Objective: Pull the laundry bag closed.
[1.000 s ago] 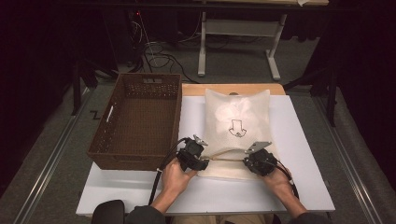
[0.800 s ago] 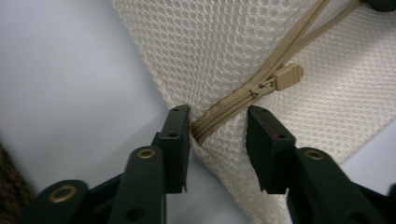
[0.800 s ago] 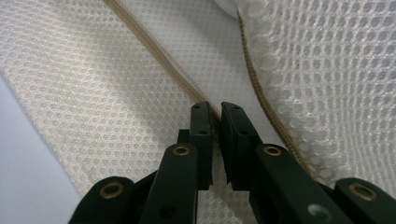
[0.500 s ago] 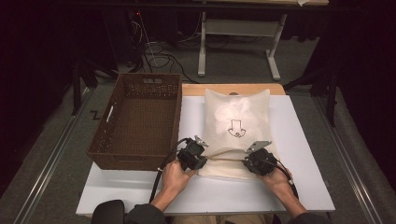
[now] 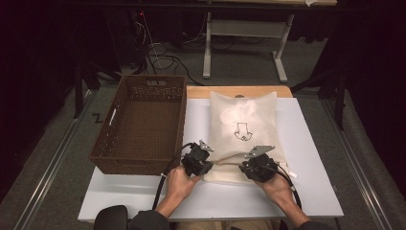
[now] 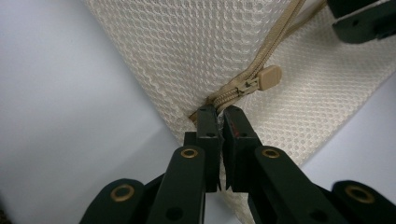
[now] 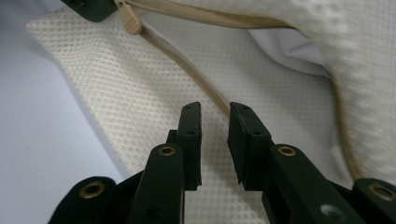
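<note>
White bench [image 5: 306, 191] carries everything, and the mesh bag [image 5: 244, 129] is your landmark: it lies flat at mid-bench with its zipper [image 6: 275, 37] along the edge nearest you. Left of the bag stands the brown woven basket [image 5: 143, 124]. Your left tool [image 6: 219, 122] is clamped on the bag's corner at the zipper's end, just short of the beige zipper pull [image 6: 268, 77]. Your right tool [image 7: 215, 122] has just been opening; its jaws stand apart above the bag's mesh, gripping nothing.
</note>
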`<action>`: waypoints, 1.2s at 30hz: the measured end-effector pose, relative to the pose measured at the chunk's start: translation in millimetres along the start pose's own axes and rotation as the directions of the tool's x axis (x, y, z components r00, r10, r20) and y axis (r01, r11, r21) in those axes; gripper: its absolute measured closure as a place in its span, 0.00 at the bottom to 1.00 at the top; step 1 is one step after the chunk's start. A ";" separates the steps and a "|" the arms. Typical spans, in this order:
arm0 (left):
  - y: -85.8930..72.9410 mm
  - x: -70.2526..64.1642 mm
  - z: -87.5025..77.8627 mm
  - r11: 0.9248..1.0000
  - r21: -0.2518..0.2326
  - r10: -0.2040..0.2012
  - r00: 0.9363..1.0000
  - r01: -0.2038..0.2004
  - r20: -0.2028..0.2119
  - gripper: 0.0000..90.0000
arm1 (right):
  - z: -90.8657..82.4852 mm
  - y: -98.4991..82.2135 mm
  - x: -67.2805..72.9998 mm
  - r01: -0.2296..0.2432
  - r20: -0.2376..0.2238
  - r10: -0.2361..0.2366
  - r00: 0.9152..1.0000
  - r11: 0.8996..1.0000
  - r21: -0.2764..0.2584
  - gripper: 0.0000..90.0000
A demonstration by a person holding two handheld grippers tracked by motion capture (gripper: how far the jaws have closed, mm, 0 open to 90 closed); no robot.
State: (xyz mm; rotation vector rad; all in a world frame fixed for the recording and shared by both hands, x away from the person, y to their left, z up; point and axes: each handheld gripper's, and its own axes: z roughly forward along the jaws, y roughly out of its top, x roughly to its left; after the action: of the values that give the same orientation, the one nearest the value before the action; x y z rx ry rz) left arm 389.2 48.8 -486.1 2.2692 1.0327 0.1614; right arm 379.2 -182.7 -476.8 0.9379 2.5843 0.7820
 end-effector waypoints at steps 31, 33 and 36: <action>-3.4 1.0 0.7 0.999 -0.021 -0.028 0.999 0.029 0.028 0.95 | 22.3 34.1 23.9 -0.014 -0.156 0.011 0.988 1.000 -0.020 0.82; -3.5 1.2 0.6 0.999 -0.020 -0.027 0.999 0.028 0.028 0.95 | 23.7 34.1 24.3 -0.016 -0.162 0.012 0.987 1.000 -0.024 0.82; -3.7 1.1 0.7 0.999 -0.022 -0.030 0.999 0.030 0.028 0.95 | 23.5 35.0 25.0 -0.022 -0.173 0.016 0.985 0.999 -0.034 0.83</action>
State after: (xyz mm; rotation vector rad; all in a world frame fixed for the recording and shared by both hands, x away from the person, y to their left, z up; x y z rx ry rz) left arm 387.9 51.1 -489.0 2.2281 1.0448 0.1279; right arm 388.2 -134.5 -477.6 0.9235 2.7013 0.9503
